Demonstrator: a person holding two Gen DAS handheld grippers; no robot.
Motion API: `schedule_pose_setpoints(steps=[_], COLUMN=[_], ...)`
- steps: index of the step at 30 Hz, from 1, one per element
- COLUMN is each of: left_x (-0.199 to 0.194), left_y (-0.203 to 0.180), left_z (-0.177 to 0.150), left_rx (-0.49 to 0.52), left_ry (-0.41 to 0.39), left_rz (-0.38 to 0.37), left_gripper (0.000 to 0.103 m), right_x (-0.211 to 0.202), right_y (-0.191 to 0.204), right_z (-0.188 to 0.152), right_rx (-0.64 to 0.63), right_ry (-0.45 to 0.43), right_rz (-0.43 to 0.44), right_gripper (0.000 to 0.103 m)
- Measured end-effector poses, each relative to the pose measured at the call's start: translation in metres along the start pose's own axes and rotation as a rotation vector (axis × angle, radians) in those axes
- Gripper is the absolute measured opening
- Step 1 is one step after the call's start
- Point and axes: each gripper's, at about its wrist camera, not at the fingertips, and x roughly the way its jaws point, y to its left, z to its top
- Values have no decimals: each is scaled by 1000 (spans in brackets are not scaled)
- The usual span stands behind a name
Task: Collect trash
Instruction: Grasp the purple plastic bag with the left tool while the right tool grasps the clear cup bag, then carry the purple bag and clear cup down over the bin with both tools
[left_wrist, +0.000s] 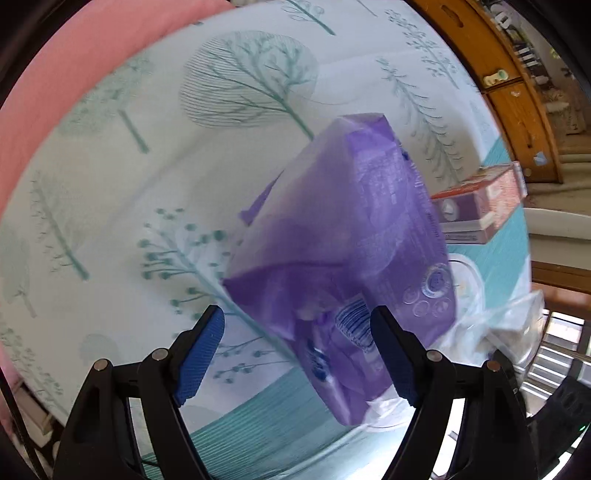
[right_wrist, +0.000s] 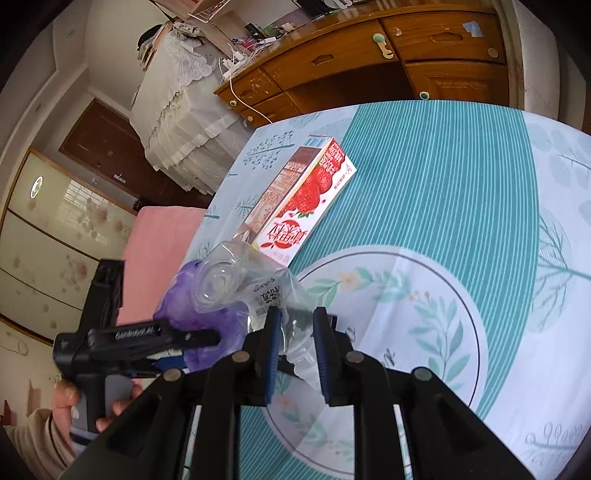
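Tree-print tablecloth (left_wrist: 110, 192): my left gripper (left_wrist: 295, 354) gapes beside the purple pack (left_wrist: 343, 258); right gripper (right_wrist: 295, 354) pinches clear bag (right_wrist: 266, 284); carton (right_wrist: 306, 195) at 12 o'clock remains uncollected.

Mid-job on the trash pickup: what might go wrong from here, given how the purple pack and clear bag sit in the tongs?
1. The left tongs look wide open around the purple pack, so it may drop.
2. The right tongs pinch only thin film of the clear bag, which could slip or tear.
3. The strawberry carton lies near the table edge; a swing might knock it off.
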Motion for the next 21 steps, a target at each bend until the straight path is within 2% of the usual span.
schedule_pose_setpoints(steps=[1,2,3,4,12,16,21], left_x=[0,-3,-4,-8,-48,-74,-111], left_y=[-5,-9,-13,-19,-37,-35,-9], left_z=[0,0,-1,-3,-26,-42,-73], left_rx=[13,31,54,90,263,376,530], left_ry=[-5,-9,-11,-21,-125,-152,-177], left_rz=[-27,-41,-49,-52,29,30,28], left_gripper=[64,39,19,10,5,5,5], right_x=[-1,-3,-5,-8,-34,-48,-67], right_y=[2,3,5,7,25,38,65], right_z=[-2,-3,-5,-7,-30,-49,-82], right_rx=[-2,-1,1,3,-4,-5,16], right_ry=[-1,-2,-5,-9,-54,-75,-110], right_rz=[-3,-2,3,7,3,-6,-24], right_gripper=[17,17,17,17,17,17,17])
